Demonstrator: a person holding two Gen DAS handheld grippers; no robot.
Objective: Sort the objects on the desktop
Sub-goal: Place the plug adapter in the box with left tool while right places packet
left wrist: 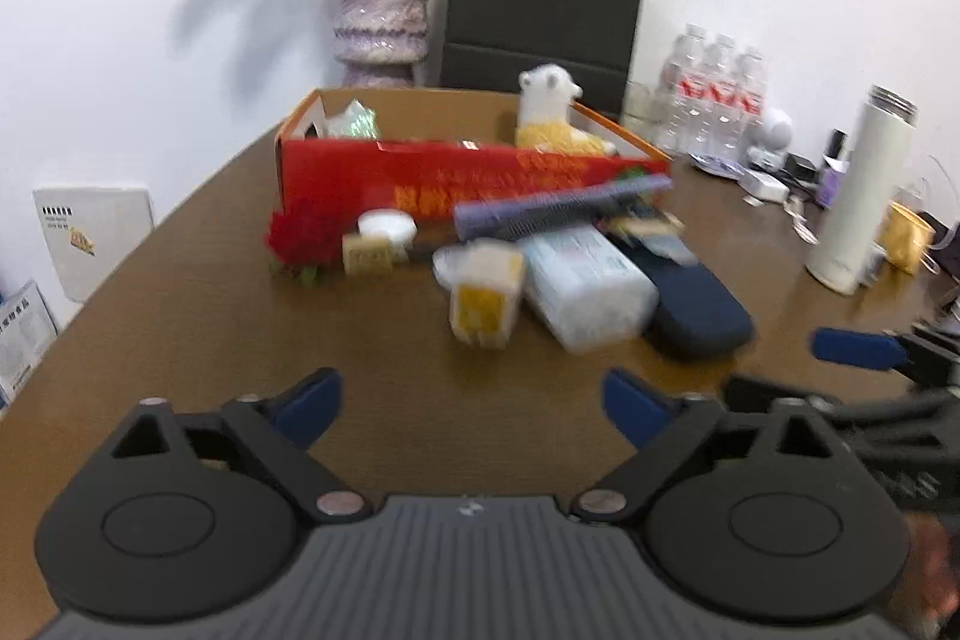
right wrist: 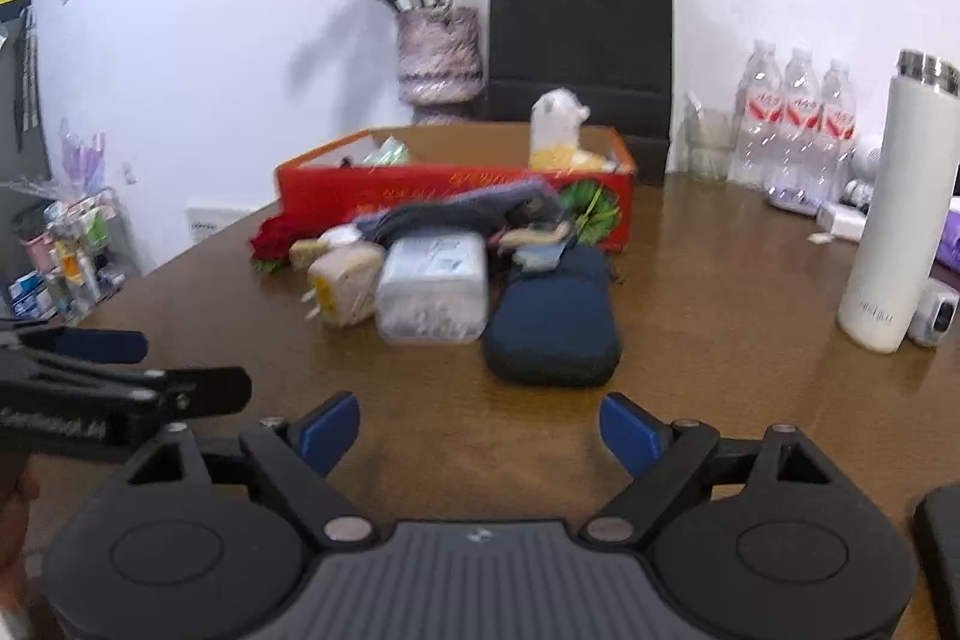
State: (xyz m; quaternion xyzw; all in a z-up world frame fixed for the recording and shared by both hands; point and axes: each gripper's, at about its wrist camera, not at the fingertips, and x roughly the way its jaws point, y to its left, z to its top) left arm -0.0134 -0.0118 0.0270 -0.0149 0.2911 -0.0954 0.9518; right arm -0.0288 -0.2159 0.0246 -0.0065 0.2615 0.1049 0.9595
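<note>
Both grippers, left gripper [left wrist: 472, 403] and right gripper [right wrist: 480, 430], hovered wide open, empty, low over brown table [left wrist: 180, 316]. Unsorted pile, navy pouch [right wrist: 552, 322], pale tissue pack [right wrist: 432, 289], yellow cup [left wrist: 483, 298], lay just before red box [left wrist: 420, 178], probably staged for loading into it.

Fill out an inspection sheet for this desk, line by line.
Surface: brown wooden table, curved edge.
Job's things: red box, open-topped, holding a plush toy; in front of it lie a navy case, a white packet, a yellow-labelled carton, a purple roll and a red flower.
Clutter: white flask, three water bottles, small items at the right edge.
Grippers: left gripper and right gripper both above bare table, jaws open, holding nothing.
Cables: nothing seen clearly.
Surroundings: white wall, vase of dried roses, black paper bag.
</note>
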